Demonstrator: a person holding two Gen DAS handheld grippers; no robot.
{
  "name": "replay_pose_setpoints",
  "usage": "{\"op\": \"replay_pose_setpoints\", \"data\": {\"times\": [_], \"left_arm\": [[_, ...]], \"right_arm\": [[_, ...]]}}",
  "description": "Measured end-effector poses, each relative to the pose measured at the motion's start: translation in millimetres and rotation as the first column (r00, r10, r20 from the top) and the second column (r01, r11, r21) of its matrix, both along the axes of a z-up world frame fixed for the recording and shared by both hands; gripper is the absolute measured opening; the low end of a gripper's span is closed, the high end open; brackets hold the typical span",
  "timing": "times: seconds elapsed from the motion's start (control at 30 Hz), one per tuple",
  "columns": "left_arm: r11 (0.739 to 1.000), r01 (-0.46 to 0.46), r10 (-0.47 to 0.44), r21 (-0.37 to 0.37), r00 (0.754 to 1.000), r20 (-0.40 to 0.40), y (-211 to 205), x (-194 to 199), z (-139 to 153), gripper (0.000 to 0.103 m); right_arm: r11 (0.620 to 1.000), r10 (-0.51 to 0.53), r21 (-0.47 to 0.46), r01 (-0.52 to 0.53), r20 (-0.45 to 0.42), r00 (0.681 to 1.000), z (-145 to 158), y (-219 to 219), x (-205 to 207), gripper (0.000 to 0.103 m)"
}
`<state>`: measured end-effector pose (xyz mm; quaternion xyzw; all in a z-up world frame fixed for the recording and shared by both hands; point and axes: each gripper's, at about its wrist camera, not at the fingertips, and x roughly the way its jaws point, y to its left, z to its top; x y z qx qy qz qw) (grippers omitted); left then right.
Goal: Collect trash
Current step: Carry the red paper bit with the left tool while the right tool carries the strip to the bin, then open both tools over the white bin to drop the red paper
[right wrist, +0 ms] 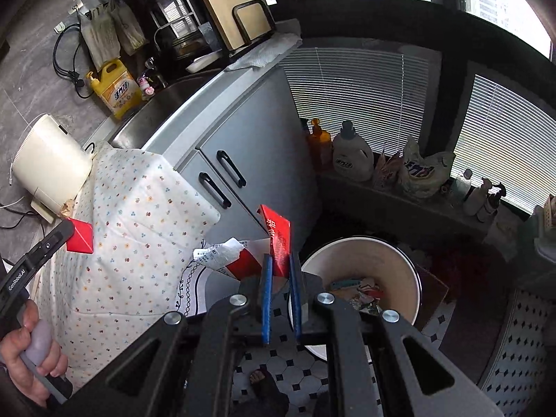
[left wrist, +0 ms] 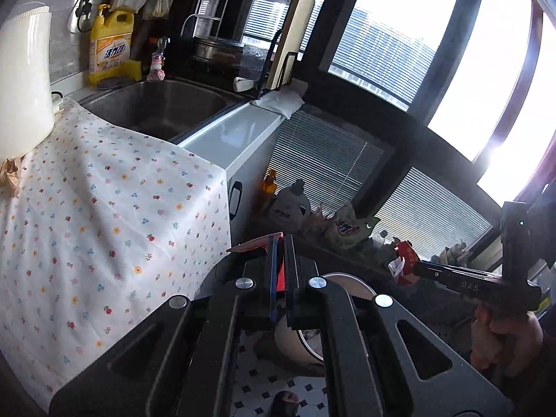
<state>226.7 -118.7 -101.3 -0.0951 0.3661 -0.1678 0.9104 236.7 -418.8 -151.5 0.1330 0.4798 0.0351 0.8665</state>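
Observation:
My left gripper [left wrist: 283, 239] is shut on a flat red scrap of packaging [left wrist: 259, 243] that sticks out to the left of its tips. It shows at the left of the right wrist view too, as the left gripper [right wrist: 67, 231] with the red scrap [right wrist: 80, 238] over the floral cloth. My right gripper [right wrist: 280, 256] is shut on a torn red-and-white carton [right wrist: 276, 234], just left of a cream waste bin [right wrist: 347, 243] holding several bits of trash. From the left wrist, the right gripper [left wrist: 415, 269] holds the carton [left wrist: 405, 255] above the bin [left wrist: 358, 283].
A floral cloth [right wrist: 139, 208] covers a unit beside the sink [left wrist: 163, 104] and grey cabinet [right wrist: 250, 146]. A yellow detergent bottle [left wrist: 111, 48] and white appliance [right wrist: 52, 163] stand near it. Bottles [right wrist: 352, 154] line the window ledge. A foot [right wrist: 259, 378] rests on the tiled floor.

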Motion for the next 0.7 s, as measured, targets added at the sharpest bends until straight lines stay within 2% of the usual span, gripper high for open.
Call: {"op": "replay_pose_setpoints", "data": {"times": [0.13,0.23,0.27,0.3,0.33,0.53,0.7], "left_arm": [[1.0,0.019,-0.019,-0.003,1.0,0.001,-37.0,0.0,-4.4,0.004],[0.999,0.039,-0.039,-0.001,0.999,-0.011,-61.3,0.3,-11.4,0.004],[0.999,0.046,-0.046,0.0,0.999,-0.016,-68.7,1.2,-13.9,0.004],[0.999,0.051,-0.051,0.002,0.998,-0.021,-75.6,1.7,-15.9,0.004],[0.998,0.056,-0.056,0.004,0.998,-0.025,-82.3,1.5,-17.5,0.004],[0.995,0.096,-0.095,0.012,0.994,-0.057,-113.9,5.9,-30.7,0.004],[0.988,0.153,-0.152,0.005,0.985,-0.081,-141.7,13.5,-40.8,0.004]], "right_arm": [[1.0,-0.012,-0.009,0.012,-0.026,1.0,-11.1,-32.1,-2.6,0.011],[1.0,-0.008,-0.004,0.008,-0.036,0.999,-18.4,-49.4,-3.8,0.016],[1.0,-0.004,0.003,0.004,-0.035,0.999,-20.0,-54.5,-4.2,0.022],[1.0,-0.006,0.006,0.007,-0.029,1.0,-20.6,-59.7,-5.6,0.04],[1.0,-0.014,0.004,0.014,-0.018,1.0,-19.9,-63.9,-7.6,0.051],[0.999,-0.045,0.005,0.045,-0.014,0.999,-23.2,-90.2,-14.4,0.062],[0.996,-0.085,0.004,0.085,-0.024,0.996,-25.1,-114.0,-25.2,0.063]]}}
